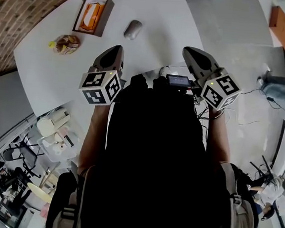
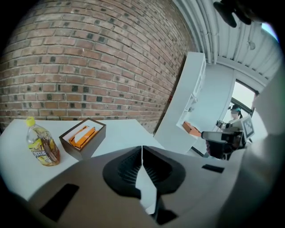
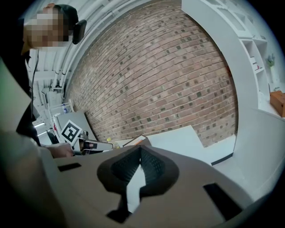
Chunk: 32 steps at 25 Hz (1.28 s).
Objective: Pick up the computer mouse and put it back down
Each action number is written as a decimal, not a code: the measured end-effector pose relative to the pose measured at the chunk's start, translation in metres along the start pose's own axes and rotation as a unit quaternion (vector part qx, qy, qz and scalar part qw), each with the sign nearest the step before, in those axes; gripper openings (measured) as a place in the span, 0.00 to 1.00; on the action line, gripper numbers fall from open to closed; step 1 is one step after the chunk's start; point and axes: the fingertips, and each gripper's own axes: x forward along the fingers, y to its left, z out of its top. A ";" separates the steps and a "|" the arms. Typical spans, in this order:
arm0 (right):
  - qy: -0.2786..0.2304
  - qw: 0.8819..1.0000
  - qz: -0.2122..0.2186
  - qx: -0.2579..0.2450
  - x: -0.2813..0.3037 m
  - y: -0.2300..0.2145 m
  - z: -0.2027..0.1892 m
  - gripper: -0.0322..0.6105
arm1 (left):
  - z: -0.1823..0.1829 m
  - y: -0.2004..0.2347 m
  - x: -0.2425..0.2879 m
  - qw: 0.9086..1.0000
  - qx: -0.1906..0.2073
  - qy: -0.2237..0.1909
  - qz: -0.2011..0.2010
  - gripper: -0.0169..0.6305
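Note:
The grey computer mouse [image 1: 133, 29] lies on the white table [image 1: 156, 22], at its far side in the head view. Both grippers hang over the table's near edge, well short of the mouse. My left gripper [image 1: 117, 48] [image 2: 142, 147] is shut, its ribbed pads meeting with nothing between them. My right gripper [image 1: 187, 50] [image 3: 140, 147] is also shut and holds nothing. Neither gripper view shows the mouse; each gripper's own body blocks the table just ahead of it.
A dark open box with orange contents [image 1: 93, 15] [image 2: 82, 138] stands left of the mouse. A yellow-capped bottle [image 1: 65, 44] [image 2: 41, 144] is nearer the left table edge. A brick wall runs behind. Cables and a person's legs [image 1: 280, 86] are on the floor at right.

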 end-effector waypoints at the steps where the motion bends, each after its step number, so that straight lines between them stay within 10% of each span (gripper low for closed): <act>1: 0.002 1.000 0.005 -0.002 0.003 0.001 0.000 0.08 | 0.001 0.000 -0.003 1.000 -0.003 -0.004 0.001 0.06; 32: 0.011 0.996 0.075 -0.053 0.021 0.023 0.012 0.07 | 0.011 -0.039 -0.028 0.998 0.000 -0.052 -0.036 0.05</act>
